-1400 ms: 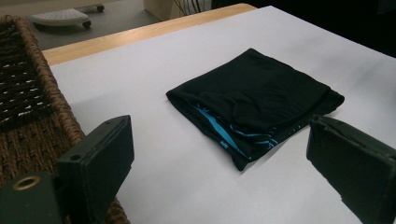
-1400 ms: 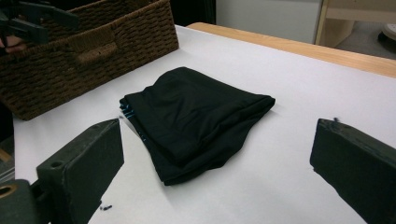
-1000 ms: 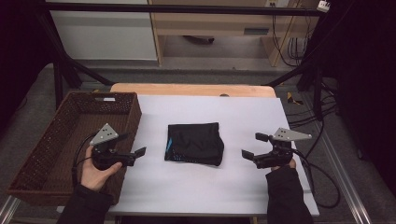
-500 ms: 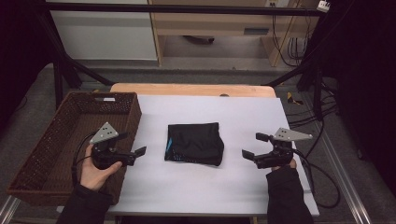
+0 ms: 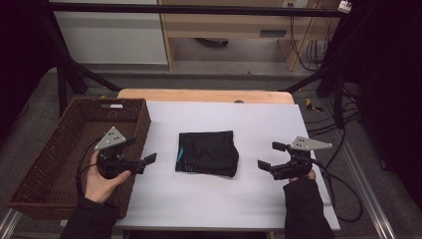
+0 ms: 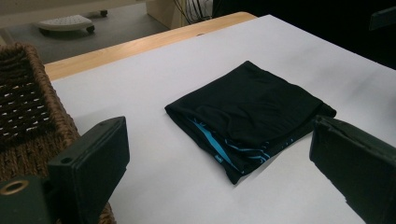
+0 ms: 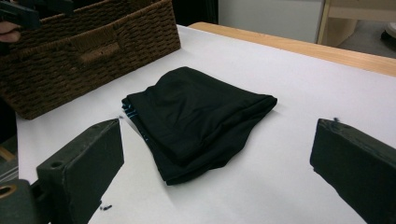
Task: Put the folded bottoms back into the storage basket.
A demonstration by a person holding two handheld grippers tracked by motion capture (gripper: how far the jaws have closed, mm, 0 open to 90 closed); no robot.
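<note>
Folded black garment [image 5: 207, 153]: lies flat at the centre of the high view on the white-covered bench [image 5: 224, 209]; a blue trim shows along its left edge there. In the left gripper view it sits at centre frame [image 6: 254, 116], blue edging toward the lower middle; in the right gripper view it sits at centre [image 7: 196, 114].

Wicker basket [image 5: 54, 164]: brown, rectangular, at the left of the high view, its right wall beside the bench's left edge. Seen at the left edge of the left gripper view [image 6: 28, 116] and the upper left of the right gripper view [image 7: 88, 51].

Left gripper [image 5: 146, 153]: held in a hand [image 5: 99, 179] at lower left of the high view, over the basket's right wall, pointing toward the garment; jaws spread wide, holding nothing, apart from the garment.

Right gripper [image 5: 271, 156]: held at lower right of the high view, pointing toward the garment; jaws spread wide, holding nothing, apart from the garment.
</note>
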